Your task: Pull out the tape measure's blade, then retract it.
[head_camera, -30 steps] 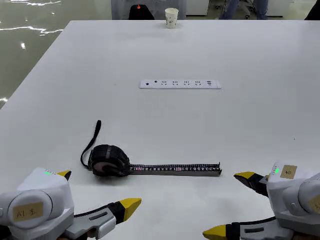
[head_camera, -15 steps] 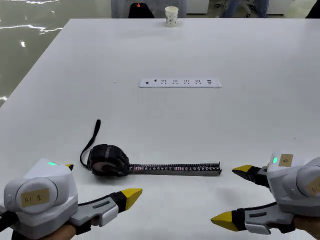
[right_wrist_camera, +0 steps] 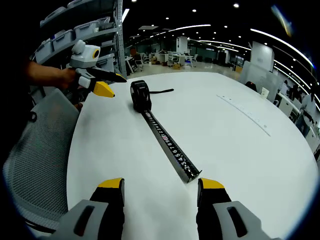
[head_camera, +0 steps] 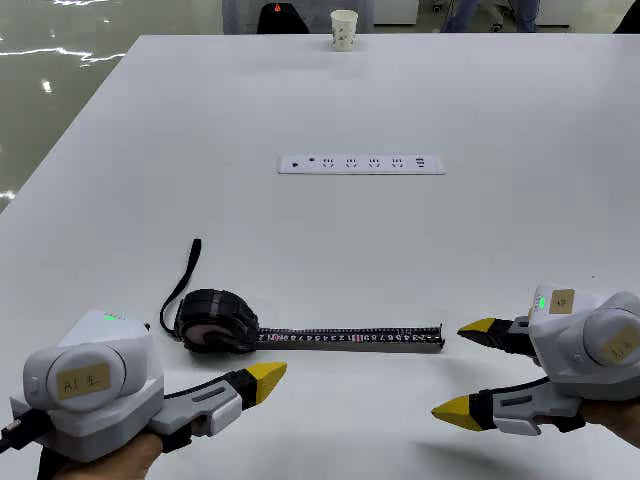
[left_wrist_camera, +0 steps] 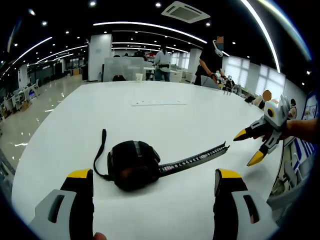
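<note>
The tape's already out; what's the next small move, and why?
Probably ease the left gripper forward and close it on the tape measure case: the blade lies out, the case sits just ahead of its open jaws, and the right gripper is open too.

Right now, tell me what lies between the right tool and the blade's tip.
Only bare white table separates the right tool from the blade's tip, per the head view.

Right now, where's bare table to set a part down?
Widest bare band: between the power strip and the tape measure, across the table. Another: between the strip and the paper cup at the far edge. Crowded: the near edge, where left gripper and right gripper flank the tape's extended blade.
</note>
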`<state>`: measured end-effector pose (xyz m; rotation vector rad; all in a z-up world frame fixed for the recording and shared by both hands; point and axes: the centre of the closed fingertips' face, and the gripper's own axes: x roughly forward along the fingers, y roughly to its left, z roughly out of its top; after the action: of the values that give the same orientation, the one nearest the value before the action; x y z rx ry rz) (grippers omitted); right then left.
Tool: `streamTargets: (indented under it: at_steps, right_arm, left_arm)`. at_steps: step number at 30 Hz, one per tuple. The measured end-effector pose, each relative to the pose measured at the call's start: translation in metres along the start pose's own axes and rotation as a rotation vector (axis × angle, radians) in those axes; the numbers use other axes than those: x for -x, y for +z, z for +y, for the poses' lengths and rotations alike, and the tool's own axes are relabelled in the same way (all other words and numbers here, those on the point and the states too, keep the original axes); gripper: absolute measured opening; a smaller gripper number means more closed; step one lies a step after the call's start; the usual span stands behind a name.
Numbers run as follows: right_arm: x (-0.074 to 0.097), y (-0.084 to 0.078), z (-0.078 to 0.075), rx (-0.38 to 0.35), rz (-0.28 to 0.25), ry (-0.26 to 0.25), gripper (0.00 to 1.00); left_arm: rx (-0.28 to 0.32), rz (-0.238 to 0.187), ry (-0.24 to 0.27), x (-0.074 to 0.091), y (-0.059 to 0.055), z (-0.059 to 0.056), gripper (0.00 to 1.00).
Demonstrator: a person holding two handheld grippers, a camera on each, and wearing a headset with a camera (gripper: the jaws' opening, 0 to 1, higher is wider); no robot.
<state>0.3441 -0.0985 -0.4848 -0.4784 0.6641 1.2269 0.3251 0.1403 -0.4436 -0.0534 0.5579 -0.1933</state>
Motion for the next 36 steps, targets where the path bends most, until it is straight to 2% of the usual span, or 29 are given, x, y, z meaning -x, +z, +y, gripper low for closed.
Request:
streamTargets:
  at_steps: [20, 27, 36]
  right_arm:
    - [-0.015, -0.005, -0.032, 0.102, 0.047, 0.016, 0.36]
    - [-0.021, -0.007, -0.039, 0.128, 0.069, 0.040, 0.30]
    - [-0.028, -0.006, -0.044, 0.166, 0.085, 0.075, 0.22]
  left_arm:
    - [0.016, -0.006, 0.017, -0.020, 0.006, 0.006, 0.99]
    - [0.019, -0.010, 0.020, -0.026, 0.010, 0.009, 0.99]
    - [0.041, 0.006, 0.029, -0.033, 0.007, 0.015, 0.97]
